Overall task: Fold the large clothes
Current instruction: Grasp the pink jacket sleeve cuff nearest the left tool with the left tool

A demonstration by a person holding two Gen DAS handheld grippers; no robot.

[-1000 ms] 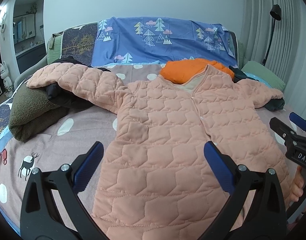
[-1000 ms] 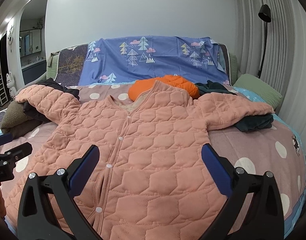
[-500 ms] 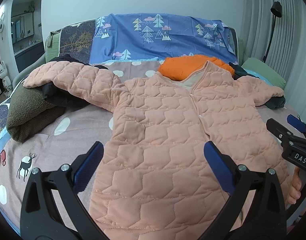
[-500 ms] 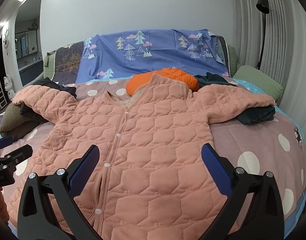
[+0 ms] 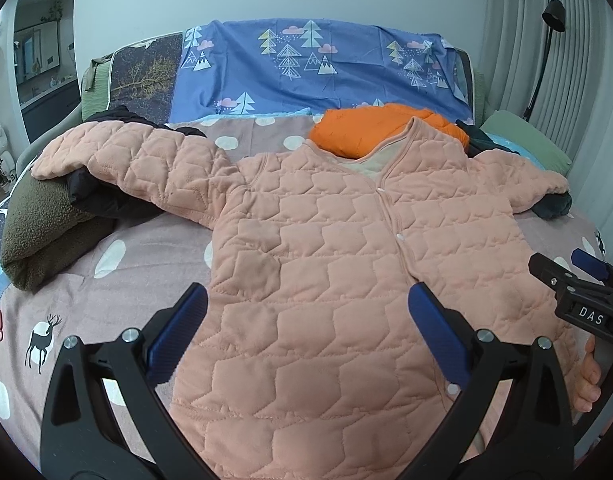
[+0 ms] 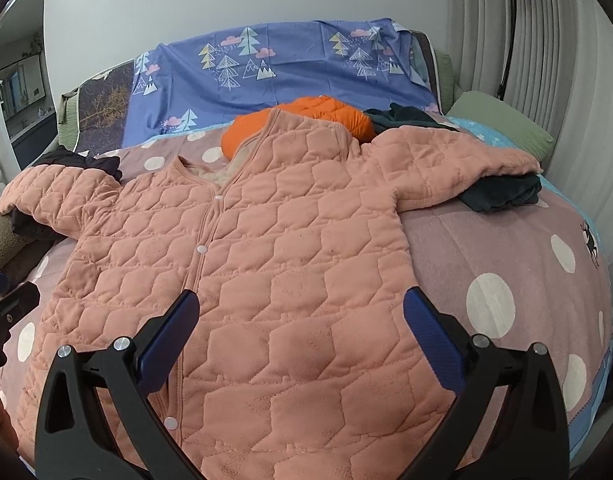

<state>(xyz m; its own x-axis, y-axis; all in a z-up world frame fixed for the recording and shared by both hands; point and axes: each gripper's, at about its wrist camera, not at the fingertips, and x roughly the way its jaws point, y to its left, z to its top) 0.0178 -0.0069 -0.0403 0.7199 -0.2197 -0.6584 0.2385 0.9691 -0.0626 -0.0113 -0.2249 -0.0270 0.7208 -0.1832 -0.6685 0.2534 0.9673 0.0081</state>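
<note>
Olive fleece blanket [image 5: 42,224] sits folded at the bed's [image 5: 106,280] left edge. Peach quilted snap-front jacket [image 5: 346,260] lies flat, sleeves out, collar on an orange puffy garment [image 5: 358,128]. Left hand-held gripper [image 5: 306,336] and right hand-held gripper [image 6: 302,332] both hover spread wide over its hem, gripping nothing.

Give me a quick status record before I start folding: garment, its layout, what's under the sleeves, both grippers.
garment: pink quilted jacket, front up, snapped shut
layout: spread flat on the polka-dot bedspread, both sleeves out, unfolded
collar end: lies over an orange puffer jacket
sleeve on image left: draped over a black garment and an olive fleece blanket
sleeve on image right: over a dark green garment
left gripper: jaws open, empty, above the hem
right gripper: jaws open, empty, above the hem
</note>
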